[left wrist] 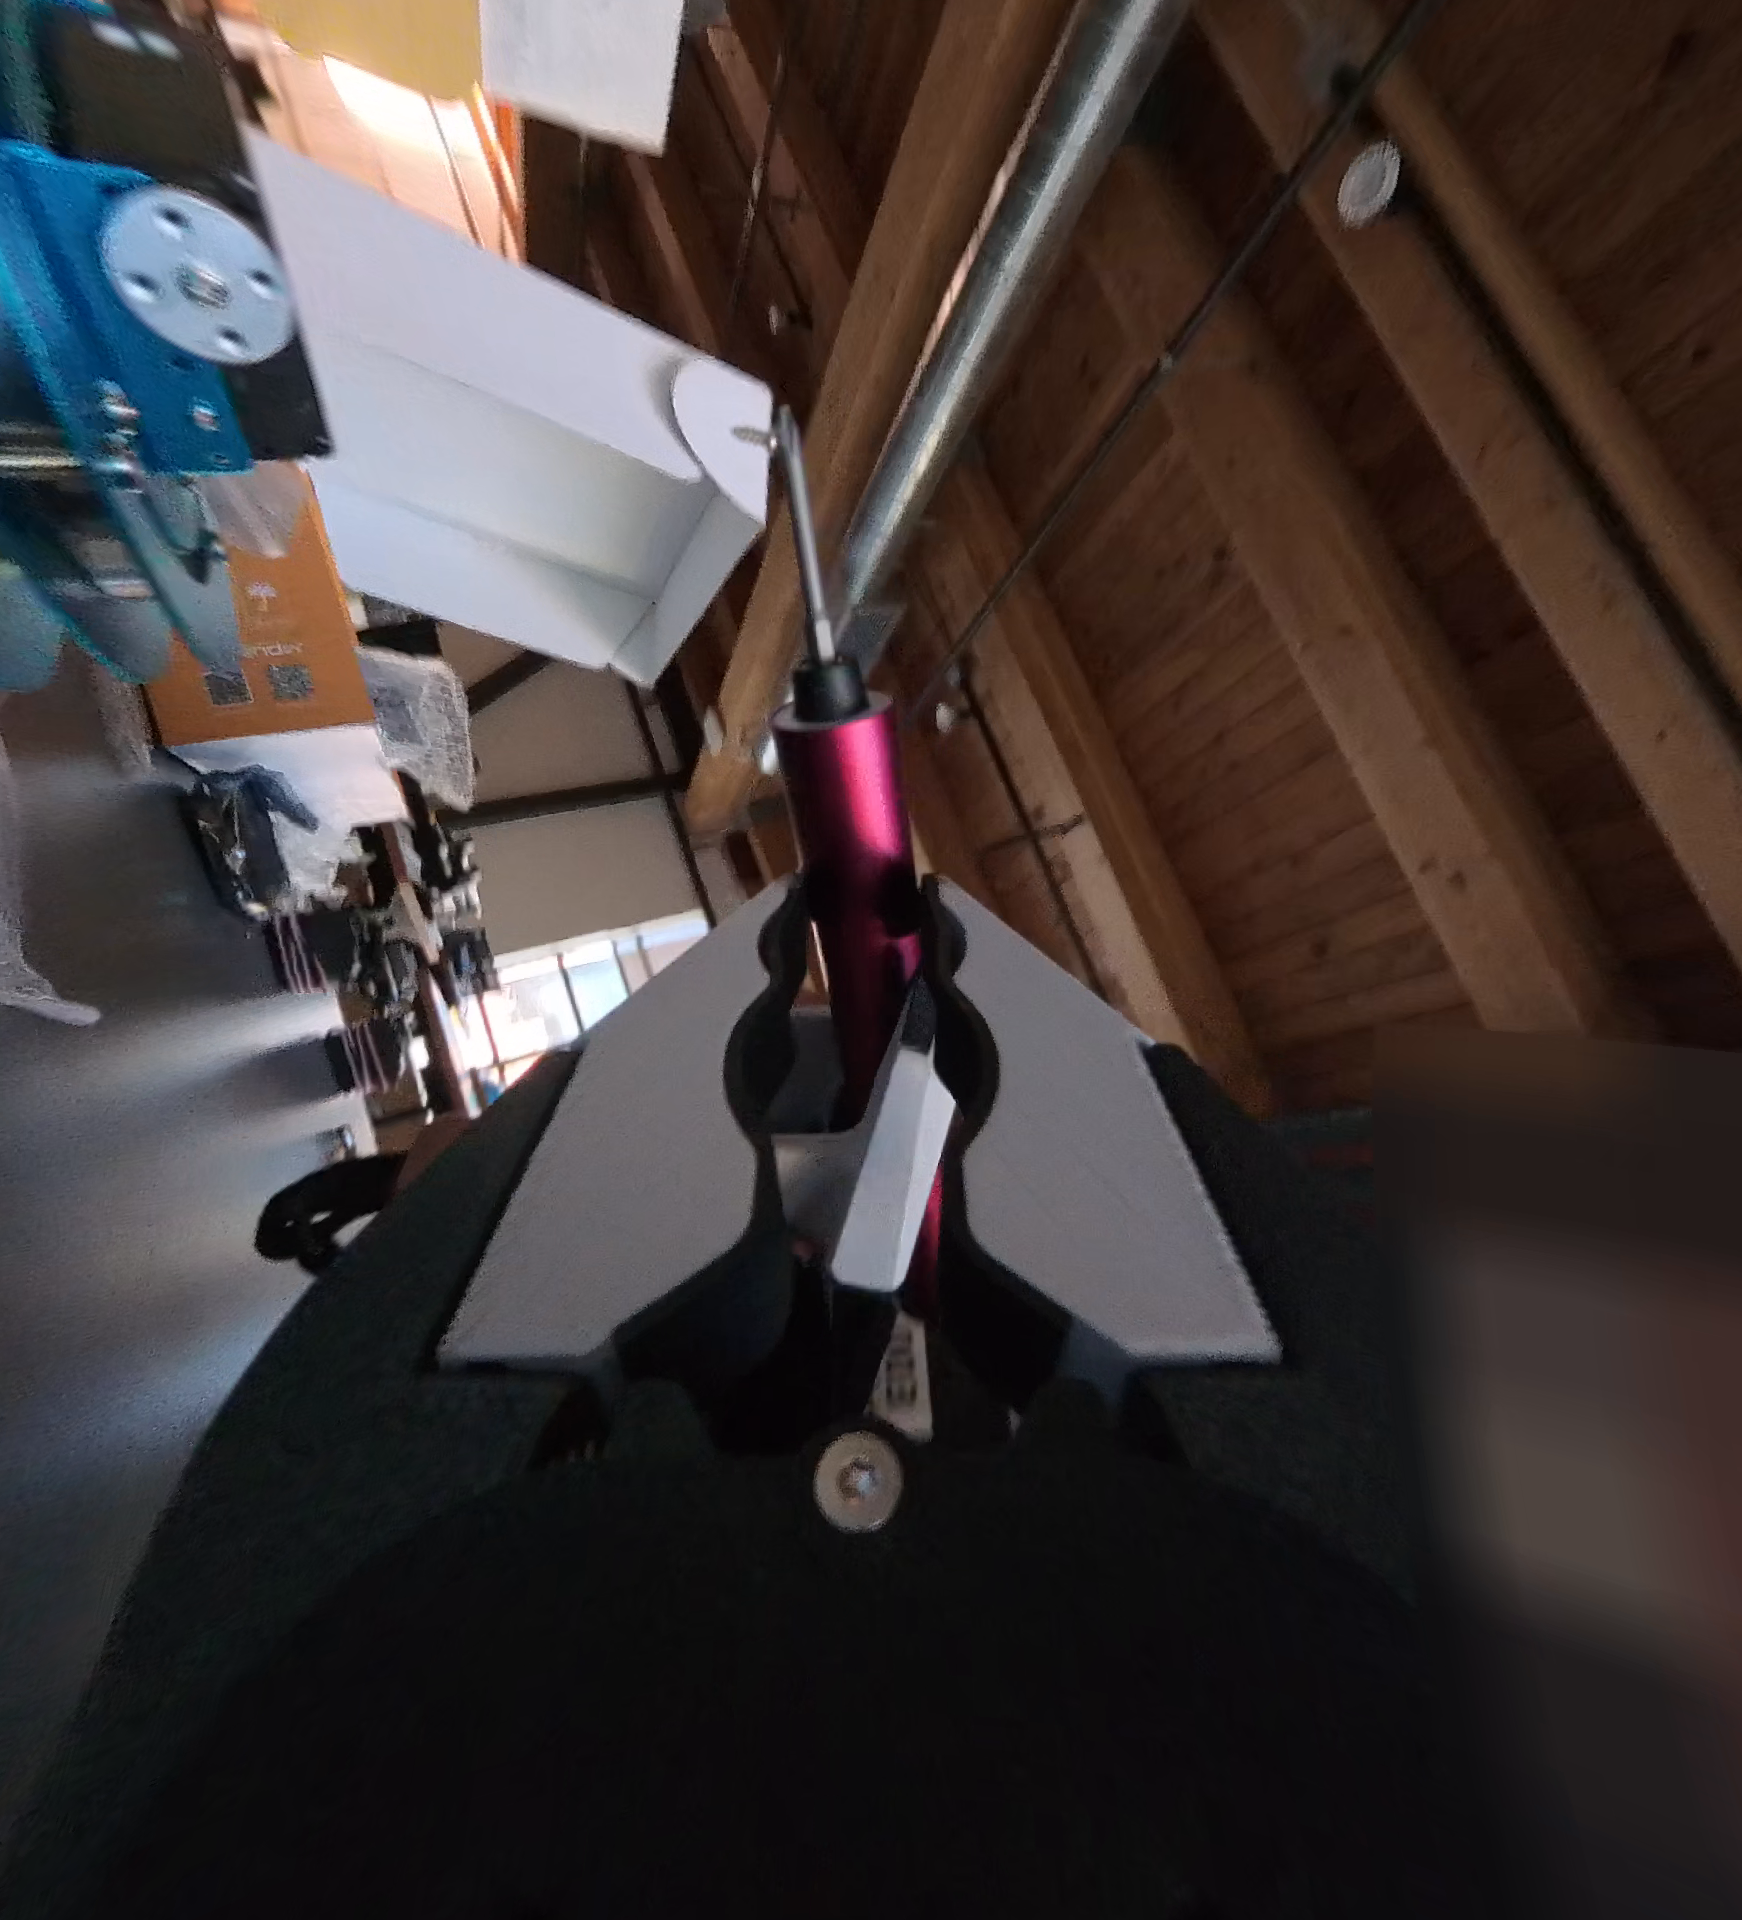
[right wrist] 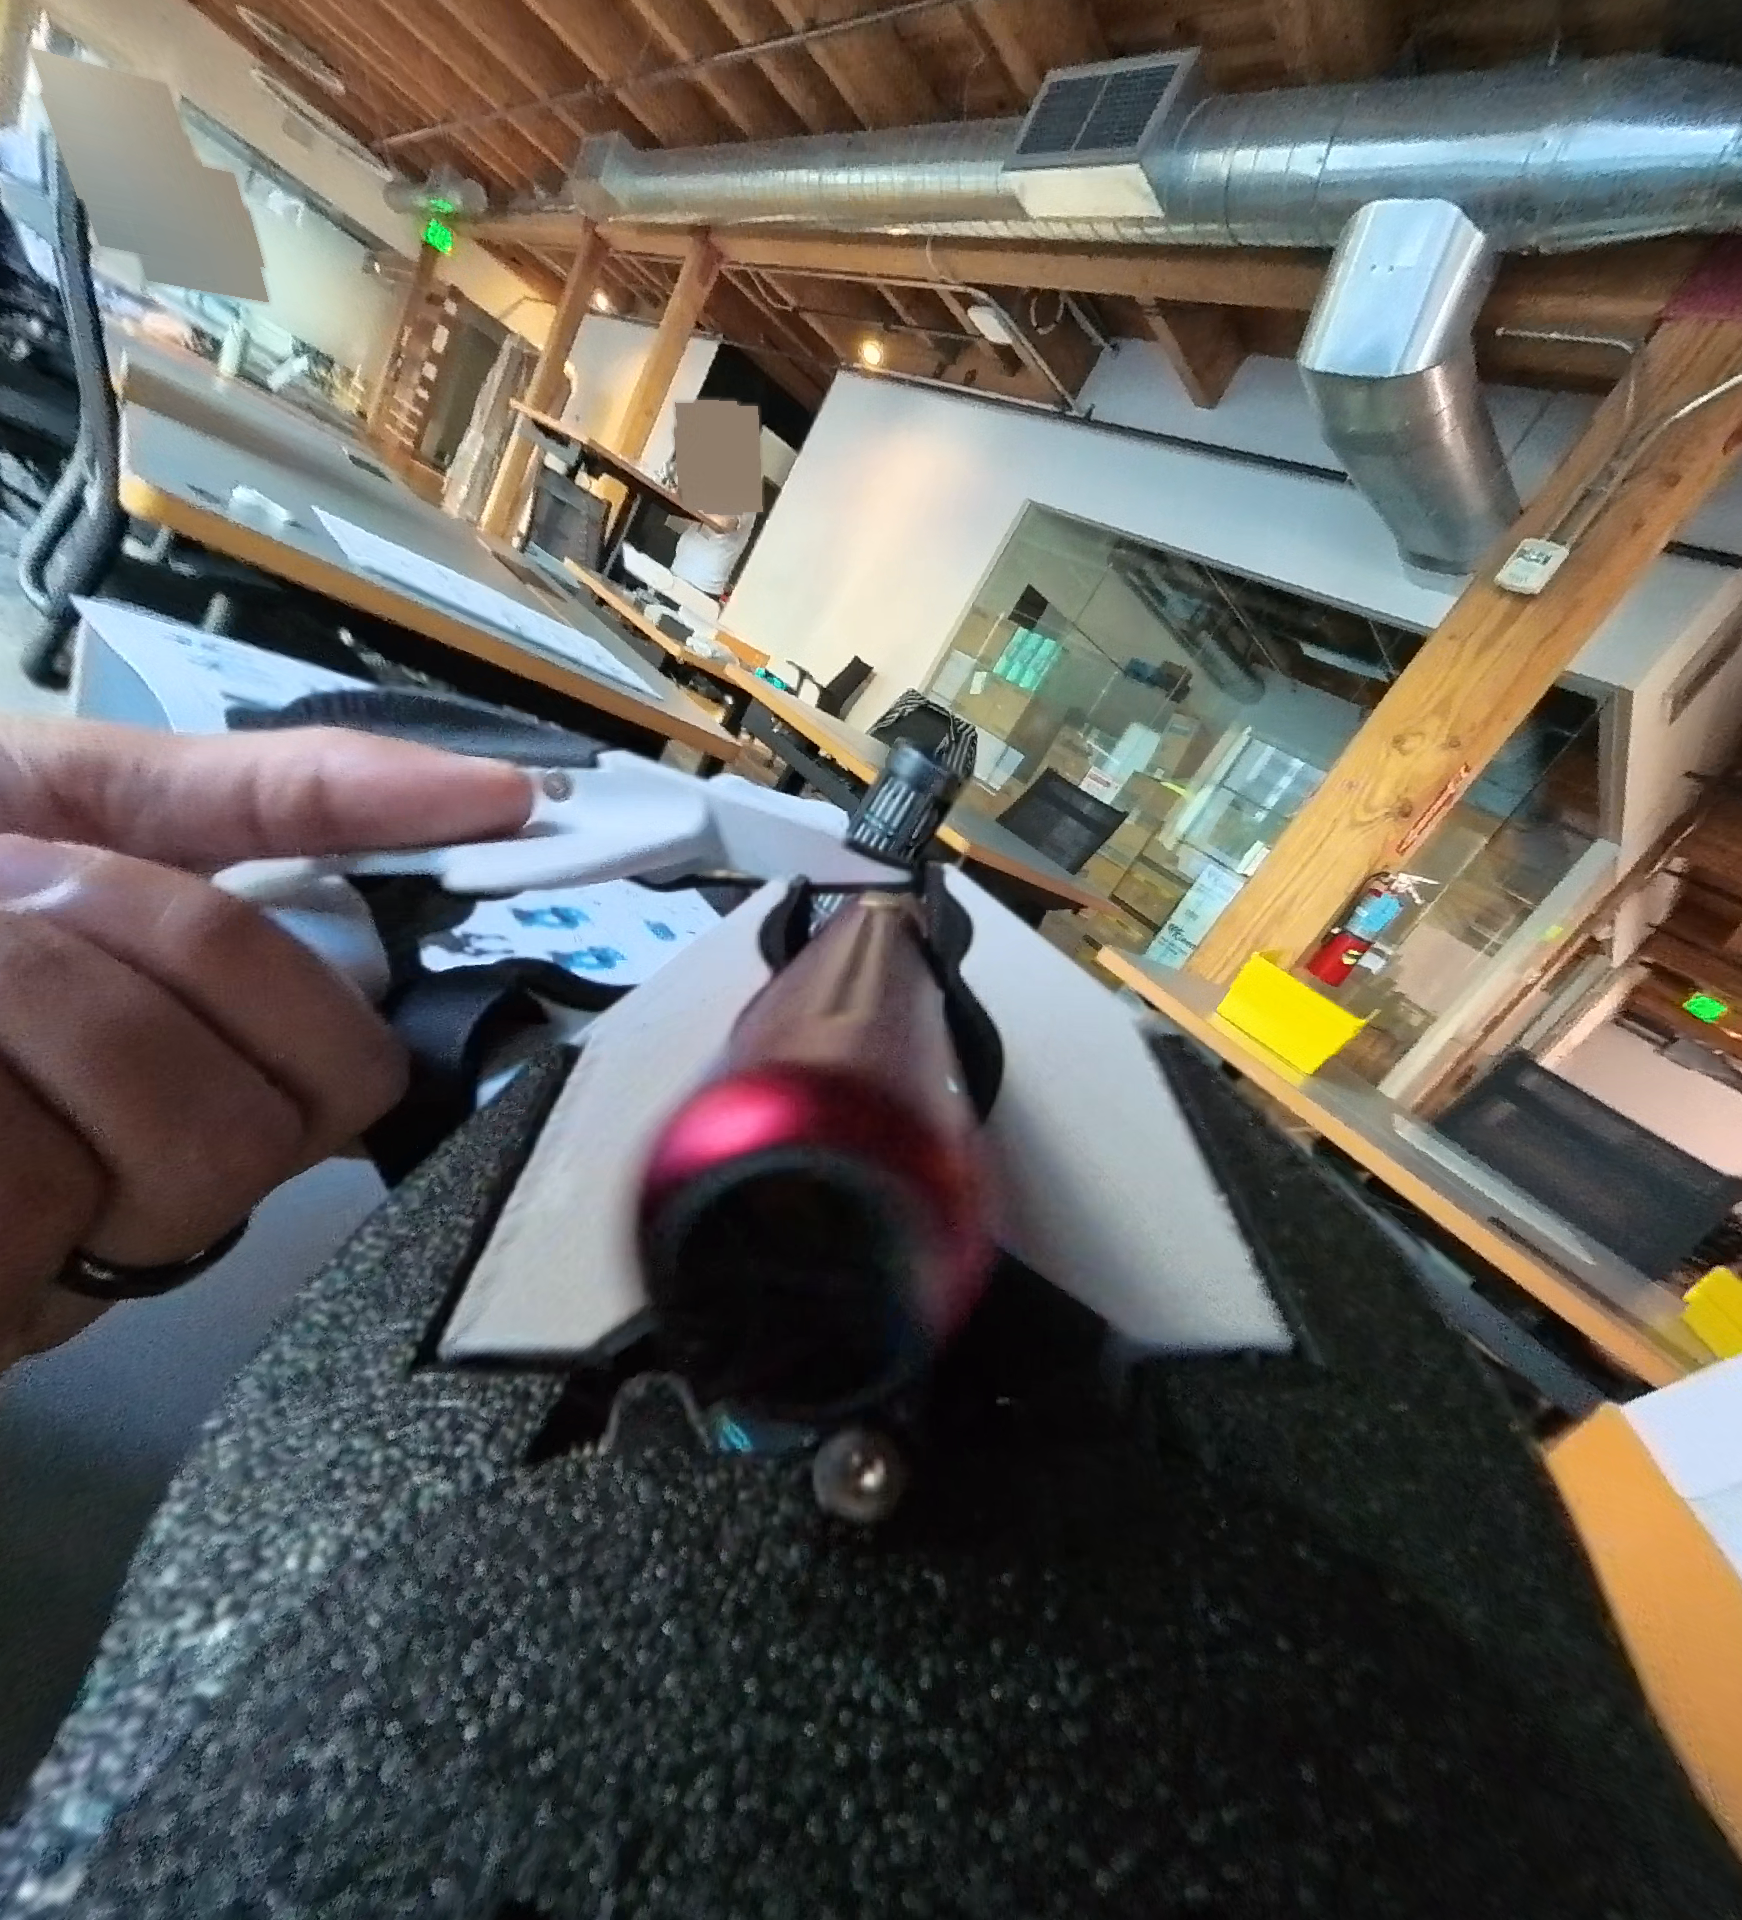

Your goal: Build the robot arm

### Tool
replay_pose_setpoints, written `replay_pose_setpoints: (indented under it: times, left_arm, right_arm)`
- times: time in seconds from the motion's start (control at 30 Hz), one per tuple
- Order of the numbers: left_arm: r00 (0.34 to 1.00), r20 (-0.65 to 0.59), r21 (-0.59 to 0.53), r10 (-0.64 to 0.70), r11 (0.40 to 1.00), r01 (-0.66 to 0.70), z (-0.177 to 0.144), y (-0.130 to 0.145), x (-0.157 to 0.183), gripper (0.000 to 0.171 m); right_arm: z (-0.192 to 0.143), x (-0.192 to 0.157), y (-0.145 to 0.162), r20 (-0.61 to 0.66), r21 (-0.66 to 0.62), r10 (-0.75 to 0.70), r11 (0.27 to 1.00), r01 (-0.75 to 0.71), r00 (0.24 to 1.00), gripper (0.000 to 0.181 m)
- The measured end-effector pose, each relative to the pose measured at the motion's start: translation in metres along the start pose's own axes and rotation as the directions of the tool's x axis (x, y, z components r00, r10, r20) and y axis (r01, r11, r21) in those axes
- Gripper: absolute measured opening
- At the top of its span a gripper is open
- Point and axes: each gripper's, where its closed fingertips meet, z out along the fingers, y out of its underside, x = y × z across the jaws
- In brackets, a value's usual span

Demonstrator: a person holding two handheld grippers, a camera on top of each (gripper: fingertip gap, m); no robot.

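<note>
In the left wrist view my left gripper (left wrist: 862, 894) is shut on a magenta screwdriver (left wrist: 846, 800). Its thin metal bit (left wrist: 805, 540) points forward and up, with a small screw (left wrist: 755, 438) at its tip. A white strip (left wrist: 893, 1164) lies across the jaws. A blue motor assembly (left wrist: 119, 312) with a silver disc hangs at the upper left. In the right wrist view my right gripper (right wrist: 862, 894) is shut on a magenta cylindrical tool (right wrist: 825, 1122). Its black knurled end (right wrist: 898, 810) points forward. A person's hand (right wrist: 119, 987) holds a white gripper part (right wrist: 555, 842) just to the left.
An open white cardboard box (left wrist: 493, 447) and an orange box (left wrist: 264, 623) lie beyond the blue assembly. The right wrist view shows long tables (right wrist: 410, 561), a printed sheet (right wrist: 586, 930), a yellow bin (right wrist: 1288, 1013), a wooden post (right wrist: 1469, 665) and an orange-edged table (right wrist: 1677, 1558) close on the right. My left and right fingertips are right by each other.
</note>
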Motion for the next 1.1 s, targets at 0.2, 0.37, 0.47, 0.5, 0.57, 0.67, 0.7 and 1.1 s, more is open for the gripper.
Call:
replay_pose_setpoints:
  times: [0.2, 0.37, 0.47, 0.5, 0.57, 0.67, 0.7, 1.1]
  left_arm:
    - [0.987, 0.012, -0.108, 0.161, 0.981, -0.159, -0.006, -0.016, 0.001, 0.024]
    - [0.989, 0.033, -0.133, 0.147, 0.981, -0.142, -0.004, -0.02, -0.007, 0.021]
    - [0.996, 0.047, -0.079, 0.08, 0.994, -0.076, -0.003, -0.026, -0.015, 0.02]
    - [0.997, 0.047, -0.061, 0.056, 0.997, -0.053, -0.002, -0.026, -0.018, 0.02]
    - [1.0, 0.031, -0.03, 0.008, 1.0, -0.007, -0.002, -0.025, -0.02, 0.02]
    - [0.999, 0.027, 0.007, -0.035, 0.999, 0.035, -0.002, -0.025, -0.024, 0.02]
    - [0.999, 0.028, 0.005, -0.047, 0.999, 0.047, -0.001, -0.023, -0.025, 0.02]
    - [0.953, 0.099, -0.122, 0.286, 0.954, -0.274, 0.006, -0.021, -0.016, 0.044]
  right_arm:
    - [-0.01, 0.005, -0.005, 0.207, 0.008, 0.226, 0.973, -0.232, 0.952, 0.02]
    - [-0.009, 0.006, 0.003, 0.197, -0.015, 0.207, 0.978, -0.208, 0.958, 0.021]
    - [-0.001, 0.003, 0.017, 0.155, -0.077, 0.128, 0.99, -0.118, 0.98, 0.021]
    - [0.0, 0.003, 0.016, 0.143, -0.068, 0.113, 0.992, -0.104, 0.983, 0.022]
    - [0.003, 0.006, 0.017, 0.123, -0.067, 0.114, 0.992, -0.106, 0.986, 0.024]
    - [0.006, 0.007, 0.021, 0.127, -0.088, 0.114, 0.991, -0.103, 0.985, 0.025]
    - [0.007, 0.006, 0.025, 0.133, -0.104, 0.111, 0.99, -0.098, 0.985, 0.025]
    - [0.005, 0.022, 0.019, 0.171, -0.065, -0.05, 0.996, 0.062, 0.984, 0.021]
